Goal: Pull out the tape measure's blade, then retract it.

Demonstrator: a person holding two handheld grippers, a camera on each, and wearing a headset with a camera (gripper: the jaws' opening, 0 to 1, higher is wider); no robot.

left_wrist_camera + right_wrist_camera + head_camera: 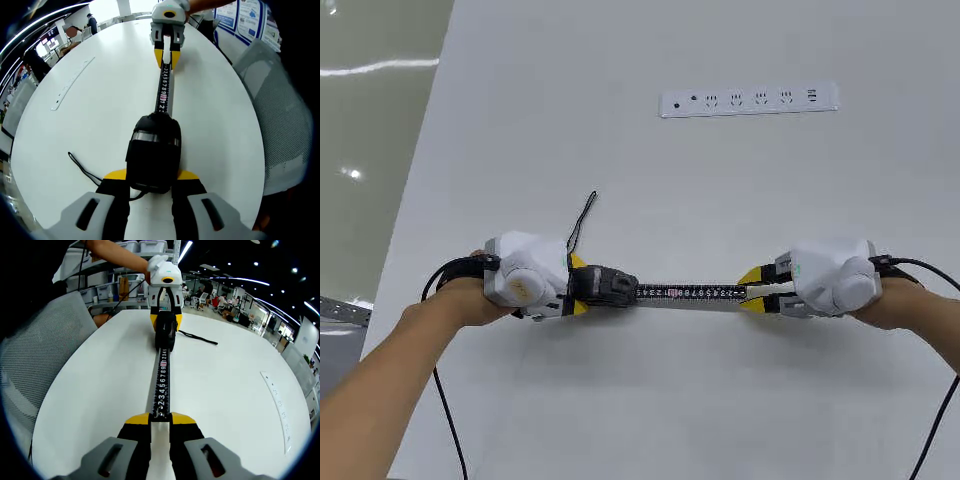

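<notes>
A black tape measure case (pixel 605 286) lies low over the white table, held by my left gripper (pixel 576 285), whose yellow-tipped jaws are shut on its rear (pixel 152 150). Its blade (pixel 690 293) is drawn out to the right, numbers facing up. My right gripper (pixel 752 290) is shut on the blade's end (pixel 161 414). In the left gripper view the blade (pixel 164 90) runs away to the right gripper (pixel 167 56). In the right gripper view it (pixel 163 375) runs to the case (pixel 165 329) and the left gripper (pixel 165 320) behind it. A thin black wrist strap (pixel 582 220) trails from the case.
A white power strip (pixel 748 100) lies flat at the far side of the table (pixel 650 400). Black cables (pixel 440 400) hang from both grippers past the near edge. Grey mesh chairs (pixel 285 115) stand beside the table. Floor shows beyond the table's left edge.
</notes>
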